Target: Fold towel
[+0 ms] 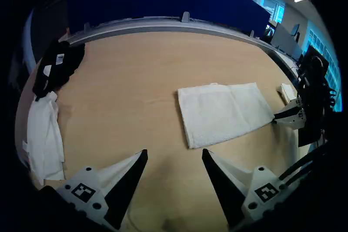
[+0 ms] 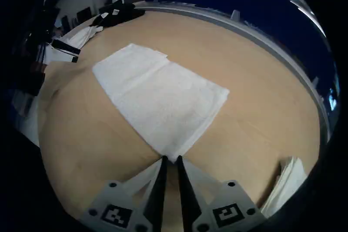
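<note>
A white towel (image 1: 224, 112) lies flat on the wooden table (image 1: 130, 101), folded into a rectangle. In the left gripper view my left gripper (image 1: 174, 152) hovers open over bare table, short of the towel's near edge, with nothing between its fingers. The right gripper (image 1: 287, 116) shows at the far right with its tips at the towel's right corner. In the right gripper view the towel (image 2: 161, 97) stretches away from me, and my right gripper (image 2: 172, 158) is shut on its nearest corner. The left gripper (image 2: 61, 51) is visible far off at the left.
A black garment (image 1: 58, 66) and a white cloth (image 1: 43, 136) lie at the table's left end. Another folded white cloth (image 1: 287, 92) sits near the right edge, behind the right gripper. A blue partition (image 1: 165, 1) runs along the table's back edge.
</note>
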Tool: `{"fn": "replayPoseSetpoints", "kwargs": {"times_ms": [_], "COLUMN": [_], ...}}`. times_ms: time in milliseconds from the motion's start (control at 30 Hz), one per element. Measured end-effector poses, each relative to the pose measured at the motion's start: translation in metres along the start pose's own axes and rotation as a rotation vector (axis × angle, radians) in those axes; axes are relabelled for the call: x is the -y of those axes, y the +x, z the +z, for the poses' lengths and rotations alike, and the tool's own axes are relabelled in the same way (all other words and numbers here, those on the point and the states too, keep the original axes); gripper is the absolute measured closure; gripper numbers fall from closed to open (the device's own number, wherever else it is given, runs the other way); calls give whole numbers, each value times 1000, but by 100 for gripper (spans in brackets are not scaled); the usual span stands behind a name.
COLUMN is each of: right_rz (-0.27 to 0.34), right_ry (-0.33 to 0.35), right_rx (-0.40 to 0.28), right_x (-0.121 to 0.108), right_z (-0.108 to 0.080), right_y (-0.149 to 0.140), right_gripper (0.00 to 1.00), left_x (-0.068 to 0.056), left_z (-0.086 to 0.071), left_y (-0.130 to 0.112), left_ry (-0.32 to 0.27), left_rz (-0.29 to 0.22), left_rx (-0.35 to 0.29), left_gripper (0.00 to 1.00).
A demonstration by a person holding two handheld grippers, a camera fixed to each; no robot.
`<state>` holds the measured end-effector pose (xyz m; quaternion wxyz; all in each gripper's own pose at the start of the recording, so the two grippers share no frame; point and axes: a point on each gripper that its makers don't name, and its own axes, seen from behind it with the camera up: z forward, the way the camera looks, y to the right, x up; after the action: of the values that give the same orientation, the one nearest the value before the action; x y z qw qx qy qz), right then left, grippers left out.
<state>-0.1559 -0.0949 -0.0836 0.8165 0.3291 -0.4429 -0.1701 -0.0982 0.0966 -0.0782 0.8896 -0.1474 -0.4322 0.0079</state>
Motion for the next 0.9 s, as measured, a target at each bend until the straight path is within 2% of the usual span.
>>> {"fn": "replayPoseSetpoints", "kwargs": {"times_ms": [67,433,667,900], "right_rz": [3,-13,-35,-85], "right_ry": [4,-15,-30,-39], "right_rx": [3,-20,-59,-107], "right_x": [0,-6,-6,0], "right_z": [0,-6,-20,-35], "right_y": [0,14,38,73], "right_gripper": [94,95,95,95], "left_x": [0,0,2,2], "left_z": [0,-5,-13,-28], "left_y": [-1,-4,-7,-11], "left_ry": [0,3,6,10], "left_rz": [0,-11,-28,-33], "left_rx": [1,0,1,-2], "left_gripper": [7,7,7,7]}}
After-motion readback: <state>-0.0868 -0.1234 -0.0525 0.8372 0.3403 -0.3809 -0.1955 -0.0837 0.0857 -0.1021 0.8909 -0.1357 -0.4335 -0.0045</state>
